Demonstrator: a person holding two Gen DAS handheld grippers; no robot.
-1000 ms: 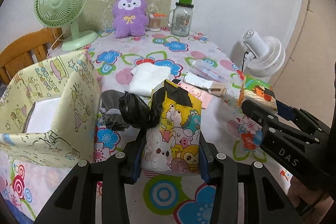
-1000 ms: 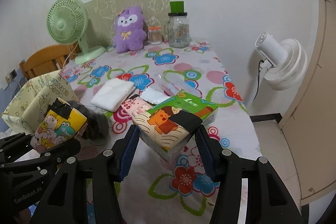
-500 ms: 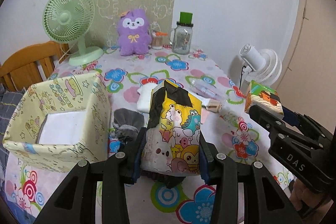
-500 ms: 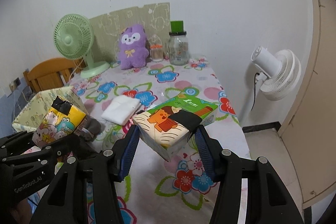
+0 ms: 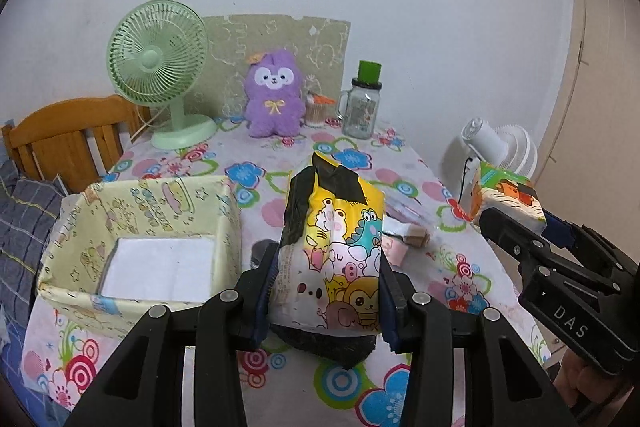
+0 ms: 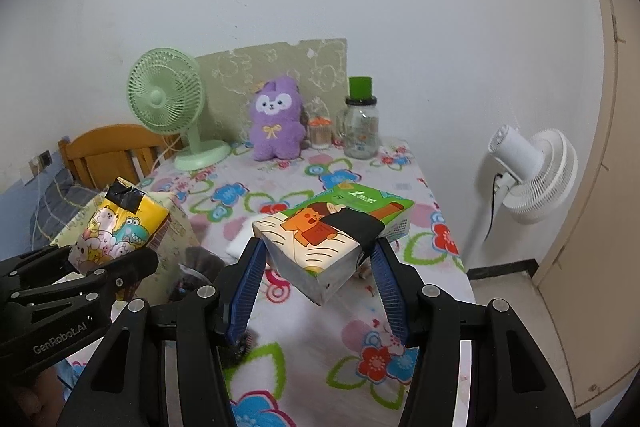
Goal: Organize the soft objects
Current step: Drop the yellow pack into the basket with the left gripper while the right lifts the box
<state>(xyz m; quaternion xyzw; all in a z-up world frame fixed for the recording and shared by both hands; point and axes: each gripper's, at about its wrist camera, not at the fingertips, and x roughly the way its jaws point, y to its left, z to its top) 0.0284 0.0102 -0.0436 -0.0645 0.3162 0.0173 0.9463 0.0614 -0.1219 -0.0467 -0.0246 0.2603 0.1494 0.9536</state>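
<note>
Left gripper [image 5: 326,291]: clamped on yellow cartoon tissue pack [image 5: 334,259], frame centre, above table. Right gripper [image 6: 318,275]: clamped on green tissue pack [image 6: 332,231], centre, aloft. Fabric bin [image 5: 172,203], left: one white item inside. Remaining, apparently: both packs, loose cloths.

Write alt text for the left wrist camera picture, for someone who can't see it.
The left gripper is shut on a yellow cartoon-animal tissue pack above a flowered table, beside an open yellow fabric box. At right, the right gripper holds a green and orange tissue pack. A purple plush and green fan stand behind.
</note>
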